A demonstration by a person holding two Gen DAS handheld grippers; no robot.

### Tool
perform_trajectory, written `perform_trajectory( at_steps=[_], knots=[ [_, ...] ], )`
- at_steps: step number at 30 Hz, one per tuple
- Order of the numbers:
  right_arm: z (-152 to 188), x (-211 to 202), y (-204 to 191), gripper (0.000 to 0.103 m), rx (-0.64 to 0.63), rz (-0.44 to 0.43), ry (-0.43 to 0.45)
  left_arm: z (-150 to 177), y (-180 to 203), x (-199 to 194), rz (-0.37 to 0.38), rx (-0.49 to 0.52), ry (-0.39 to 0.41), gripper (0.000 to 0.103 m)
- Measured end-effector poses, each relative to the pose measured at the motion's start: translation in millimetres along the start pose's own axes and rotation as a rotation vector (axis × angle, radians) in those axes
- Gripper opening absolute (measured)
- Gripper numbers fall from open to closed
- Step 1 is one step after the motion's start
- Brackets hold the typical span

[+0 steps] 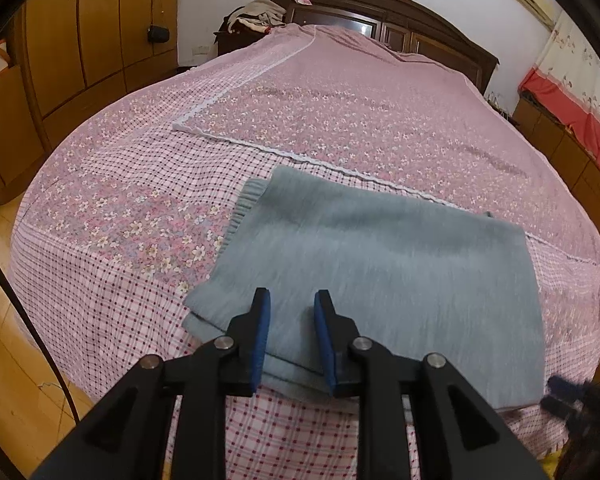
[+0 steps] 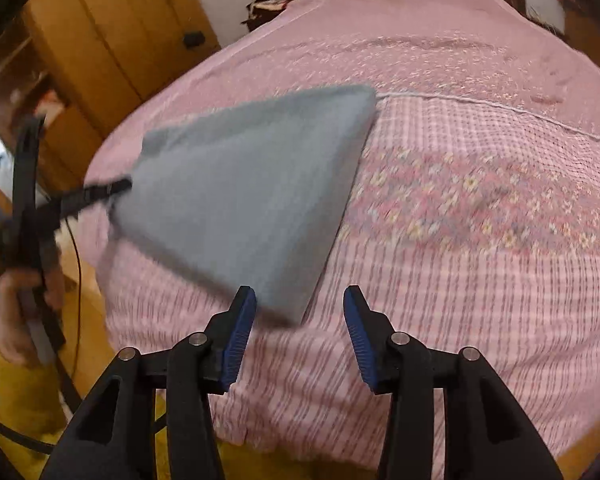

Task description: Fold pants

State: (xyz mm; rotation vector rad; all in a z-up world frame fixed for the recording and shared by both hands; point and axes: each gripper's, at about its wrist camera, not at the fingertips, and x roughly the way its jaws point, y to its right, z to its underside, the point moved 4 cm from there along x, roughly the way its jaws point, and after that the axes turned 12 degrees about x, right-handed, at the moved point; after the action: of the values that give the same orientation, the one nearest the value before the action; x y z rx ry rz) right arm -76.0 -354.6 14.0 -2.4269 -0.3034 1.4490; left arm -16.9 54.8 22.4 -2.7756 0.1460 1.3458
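Note:
The grey-blue pants lie folded into a flat rectangle on the pink bedspread near the foot of the bed. My left gripper is open, its blue pads straddling the near edge of the fold, with cloth between the fingers. In the right wrist view the pants look blurred, and the left gripper reaches their left edge. My right gripper is open and empty, just beyond the pants' near right corner, over the bedspread. The right gripper also shows at the left wrist view's right edge.
A dark wooden headboard stands at the far end of the bed. Wooden wardrobes line the left wall. Clothes are piled on a nightstand. A red and white curtain hangs at right. Wooden floor lies left of the bed.

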Motion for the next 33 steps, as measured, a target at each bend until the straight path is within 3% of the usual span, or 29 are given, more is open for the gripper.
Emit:
perform_trajectory(
  at_steps=[5, 10, 12, 16, 21, 27, 33],
  knots=[
    [10.2, 23.5, -18.5, 0.047, -0.074, 0.070, -0.045, 0.9, -1.2, 4.2, 0.006, -0.016, -0.004, 0.023],
    [-1.1, 30.1, -17.5, 0.047, -0.063, 0.223, 0.060, 3.9, -4.1, 11.6, -0.001, -0.019, -0.020, 0.023],
    [-2.1, 29.2, -7.3, 0.047, -0.021, 0.234, 0.064, 6.1, -6.0, 14.1, -0.032, -0.013, -0.027, 0.023],
    [1.8, 35.5, 15.1, 0.048, 0.075, 0.168, -0.004, 9.8, -10.7, 19.0, -0.034, -0.019, -0.033, 0.024],
    [4.3, 31.7, 15.3, 0.048, 0.040, 0.083, -0.067, 10.9, -10.7, 18.3, -0.053, -0.003, -0.027, 0.024],
    [-5.4, -1.5, 27.9, 0.048, 0.083, -0.049, -0.013, 14.4, -8.9, 10.2, -0.068, 0.007, -0.026, 0.024],
    [-22.0, -3.9, 18.5, 0.048, 0.057, -0.138, -0.009, 20.5, -7.0, -0.4, -0.091, 0.023, -0.041, 0.024]
  ],
)
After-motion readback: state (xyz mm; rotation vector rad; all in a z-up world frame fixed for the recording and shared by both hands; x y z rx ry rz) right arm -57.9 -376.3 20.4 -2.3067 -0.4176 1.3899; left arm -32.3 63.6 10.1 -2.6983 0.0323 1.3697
